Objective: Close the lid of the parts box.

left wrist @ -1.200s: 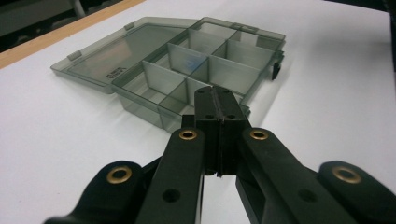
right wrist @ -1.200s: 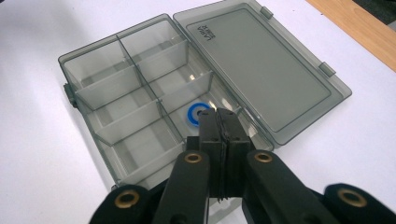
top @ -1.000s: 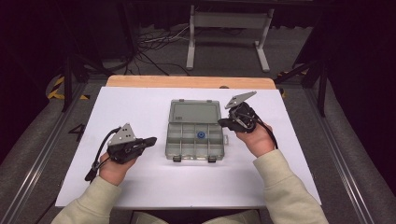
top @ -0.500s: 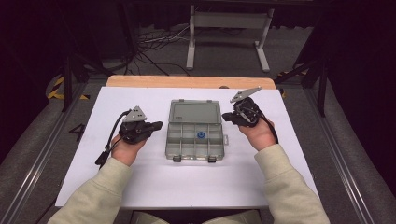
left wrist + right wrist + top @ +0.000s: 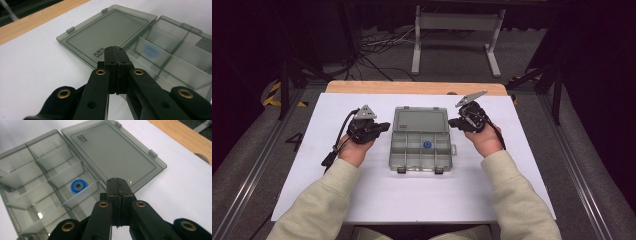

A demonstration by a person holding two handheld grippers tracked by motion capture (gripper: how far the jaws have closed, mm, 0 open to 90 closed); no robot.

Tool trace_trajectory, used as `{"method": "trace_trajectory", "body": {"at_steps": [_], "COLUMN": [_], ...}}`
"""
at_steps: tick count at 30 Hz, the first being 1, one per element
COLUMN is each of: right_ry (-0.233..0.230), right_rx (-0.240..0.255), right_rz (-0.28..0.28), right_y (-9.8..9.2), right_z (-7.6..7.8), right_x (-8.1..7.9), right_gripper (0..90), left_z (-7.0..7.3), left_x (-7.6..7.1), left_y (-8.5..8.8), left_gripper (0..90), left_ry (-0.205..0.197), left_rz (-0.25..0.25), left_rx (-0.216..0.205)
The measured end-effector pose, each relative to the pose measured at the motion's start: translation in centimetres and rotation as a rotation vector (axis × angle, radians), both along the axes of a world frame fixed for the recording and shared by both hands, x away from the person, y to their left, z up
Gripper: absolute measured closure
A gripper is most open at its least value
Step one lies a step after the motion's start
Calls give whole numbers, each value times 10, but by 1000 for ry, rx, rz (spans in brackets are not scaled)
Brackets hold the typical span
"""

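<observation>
Open organizer box (image 5: 420,140) between both fingers, lid (image 5: 107,37) flat just ahead; left gripper (image 5: 382,126) and right gripper (image 5: 452,121) equally near; fingers pressed together, empty.

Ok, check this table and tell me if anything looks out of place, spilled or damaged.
Nothing stands out. The clear organizer box lies square on the white table cover, its lid folded flat open behind it. One blue ring sits inside a middle compartment; nothing is spilled. The left claw and right claw flank the box, both shut and empty.
</observation>
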State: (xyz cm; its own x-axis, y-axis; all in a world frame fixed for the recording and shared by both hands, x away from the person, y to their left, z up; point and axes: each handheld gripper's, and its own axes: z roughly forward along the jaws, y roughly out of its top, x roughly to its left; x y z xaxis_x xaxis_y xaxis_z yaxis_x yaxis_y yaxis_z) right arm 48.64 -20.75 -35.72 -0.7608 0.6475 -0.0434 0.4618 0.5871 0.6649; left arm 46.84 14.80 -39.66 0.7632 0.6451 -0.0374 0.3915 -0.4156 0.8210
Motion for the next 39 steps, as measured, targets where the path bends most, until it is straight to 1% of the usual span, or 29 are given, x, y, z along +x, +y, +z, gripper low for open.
{"method": "trace_trajectory", "body": {"at_steps": [4, 5, 6, 7, 8, 9, 10, 12, 13, 14, 18, 20, 21, 23, 24, 27, 28, 29, 30, 31, 32, 34, 35, 37, 39], "right_ry": [0, -1, 1, 2, 8, 8, 9, 14, 14, 13, 18, 19, 28, 34, 34, 50, 54, 67, 67, 70, 80, 84, 88, 94, 104], "right_rx": [7, 6, 7, 6, 9, 9, 6, 4, 2, 1, 2, 2, -2, -21, -21, -40, -44, -45, -45, -48, -50, -54, -56, -60, -61], "right_rz": [-11, -16, -16, -21, -32, -32, -37, -42, -43, -44, -49, -52, -55, -55, -55, -62, -65, -75, -75, -79, -82, -83, -83, -85, -92], "right_y": [0, -1, -1, -1, -2, -2, -2, -3, -3, -3, -4, -4, -4, -3, -3, -2, -2, -2, -2, -2, -2, -2, -2, -2, -3], "right_z": [-3, -3, -4, -4, -5, -5, -6, -6, -7, -7, -9, -10, -13, -16, -16, -22, -24, -27, -27, -29, -32, -33, -35, -37, -40], "right_x": [5, 7, 8, 9, 12, 12, 14, 17, 18, 19, 23, 24, 26, 28, 28, 31, 32, 34, 34, 35, 37, 38, 39, 41, 43], "right_gripper": [900, 900, 900, 900, 900, 900, 900, 900, 900, 900, 899, 900, 899, 899, 899, 899, 899, 898, 898, 898, 898, 898, 898, 897, 897], "left_z": [-3, -4, -5, -6, -7, -7, -7, -8, -9, -9, -13, -14, -15, -19, -19, -25, -26, -28, -28, -30, -31, -34, -35, -37, -39], "left_x": [10, 12, 14, 18, 20, 20, 23, 26, 28, 28, 31, 32, 33, 35, 35, 39, 40, 40, 41, 42, 43, 45, 45, 47, 47], "left_y": [-1, -1, -1, -2, -2, -2, -2, -2, -2, -3, -6, -6, -6, -7, -7, -8, -8, -9, -8, -8, -8, -7, -8, -8, -9], "left_gripper": [897, 897, 897, 897, 897, 897, 897, 897, 897, 896, 897, 897, 897, 897, 896, 896, 896, 896, 896, 896, 896, 896, 896, 896, 896], "left_ry": [15, 15, 22, 29, 36, 36, 37, 43, 44, 44, 59, 64, 57, 72, 72, 97, 105, 108, 114, 120, 123, 135, 147, 145, 160], "left_rz": [23, 25, 26, 33, 36, 36, 37, 44, 43, 49, 50, 53, 51, 50, 50, 43, 46, 51, 46, 49, 47, 45, 47, 51, 46], "left_rx": [8, 12, 17, 31, 33, 33, 42, 43, 48, 44, 53, 51, 62, 65, 65, 81, 80, 77, 82, 78, 83, 87, 88, 96, 102]}}
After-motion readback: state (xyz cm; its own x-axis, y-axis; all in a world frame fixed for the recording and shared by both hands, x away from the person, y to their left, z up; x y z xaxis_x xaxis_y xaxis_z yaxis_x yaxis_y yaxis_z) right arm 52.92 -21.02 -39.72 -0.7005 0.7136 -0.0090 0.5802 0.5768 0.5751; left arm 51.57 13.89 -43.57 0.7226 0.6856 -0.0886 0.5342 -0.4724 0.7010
